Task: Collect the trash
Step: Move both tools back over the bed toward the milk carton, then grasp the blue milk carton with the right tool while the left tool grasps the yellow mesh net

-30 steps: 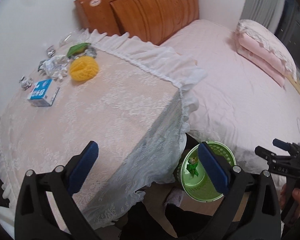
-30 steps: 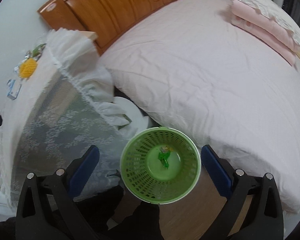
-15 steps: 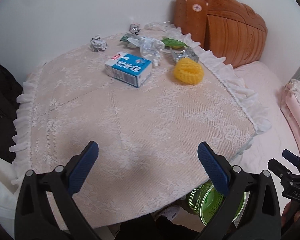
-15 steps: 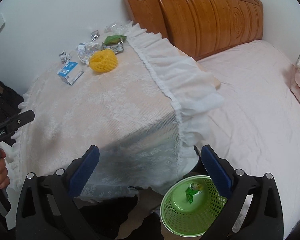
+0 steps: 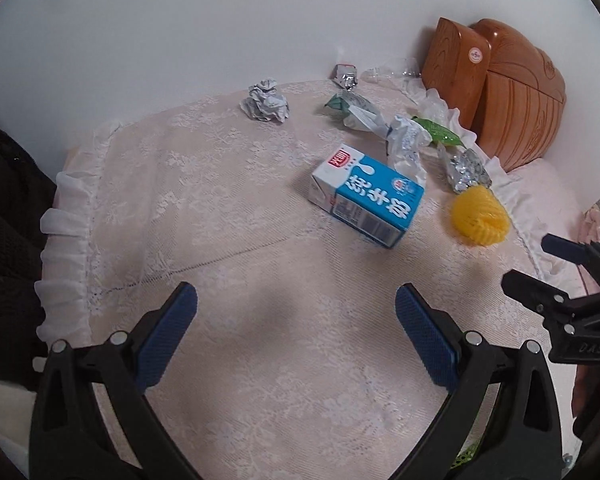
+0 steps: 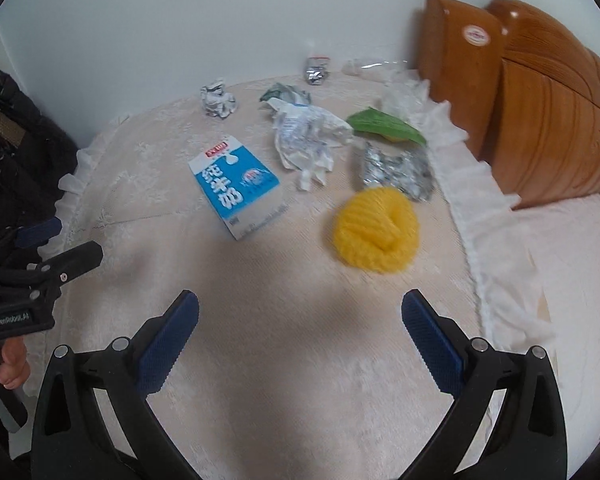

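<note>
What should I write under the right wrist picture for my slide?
Open right gripper above a lace-covered table, facing a milk carton, yellow foam net and crumpled wrappers.

Both views have swung off the bed and floor and onto the lace-covered table (image 5: 228,360). The left gripper (image 5: 296,312) and right gripper (image 6: 300,320) have closed in on the litter; the milk carton (image 5: 368,196) and yellow foam net (image 6: 376,232) now loom larger. The green basket has almost left view.

"DAS" on right claw (image 5: 580,312) body; "GenRobot.AI", seemingly, on left claw (image 6: 24,264).
</note>
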Tool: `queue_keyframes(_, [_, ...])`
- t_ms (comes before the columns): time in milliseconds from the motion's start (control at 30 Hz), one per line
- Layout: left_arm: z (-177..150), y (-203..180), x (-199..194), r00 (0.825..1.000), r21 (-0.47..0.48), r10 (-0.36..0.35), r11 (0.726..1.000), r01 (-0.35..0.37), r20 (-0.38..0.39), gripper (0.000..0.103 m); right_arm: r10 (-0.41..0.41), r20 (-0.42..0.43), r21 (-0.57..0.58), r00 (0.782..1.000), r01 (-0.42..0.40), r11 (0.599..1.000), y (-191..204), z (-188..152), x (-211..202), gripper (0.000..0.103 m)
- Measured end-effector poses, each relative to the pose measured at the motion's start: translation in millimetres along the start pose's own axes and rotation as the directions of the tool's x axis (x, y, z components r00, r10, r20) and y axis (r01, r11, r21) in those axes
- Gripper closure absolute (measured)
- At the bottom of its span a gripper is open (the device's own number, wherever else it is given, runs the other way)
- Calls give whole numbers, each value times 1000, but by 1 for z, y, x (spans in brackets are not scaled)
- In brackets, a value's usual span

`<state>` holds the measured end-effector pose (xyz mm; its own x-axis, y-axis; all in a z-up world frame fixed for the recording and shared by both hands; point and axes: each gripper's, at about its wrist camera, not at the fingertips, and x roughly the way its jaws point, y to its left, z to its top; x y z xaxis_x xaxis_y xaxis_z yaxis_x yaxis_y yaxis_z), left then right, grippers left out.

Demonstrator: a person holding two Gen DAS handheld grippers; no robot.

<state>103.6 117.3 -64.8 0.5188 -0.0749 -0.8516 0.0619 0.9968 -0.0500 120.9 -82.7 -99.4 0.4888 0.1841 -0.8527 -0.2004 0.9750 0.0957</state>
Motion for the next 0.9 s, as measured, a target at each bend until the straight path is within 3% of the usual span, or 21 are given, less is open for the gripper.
queue_keyframes(200, [16,25,16,999,-3,-33,999,33,1,8,-3,-53,-229,999,-10,973,48,59,68,2])
queue_keyframes(400, [22,38,25,999,-7,-44,999,44,-4,8,-48,-105,-341,993,10,940,64,81,119,2])
queue_keyframes(533, [22,43,28,999,-8,-41,999,41,-6,8,-36,-129,-318,991,-7,948,62,83,131,4])
queue_keyframes(600, [22,43,28,999,-5,-47,999,47,-6,8,-10,-136,-293,991,-31,956,59,82,130,23])
queue_keyframes(767, [27,34,30,998,37,-68,997,68,6,8,24,-118,-202,993,-48,978,46,76,116,26])
queue_keyframes(900, [36,20,31,995,102,-101,990,98,23,8,88,-57,-52,995,-91,995,20,69,79,28])
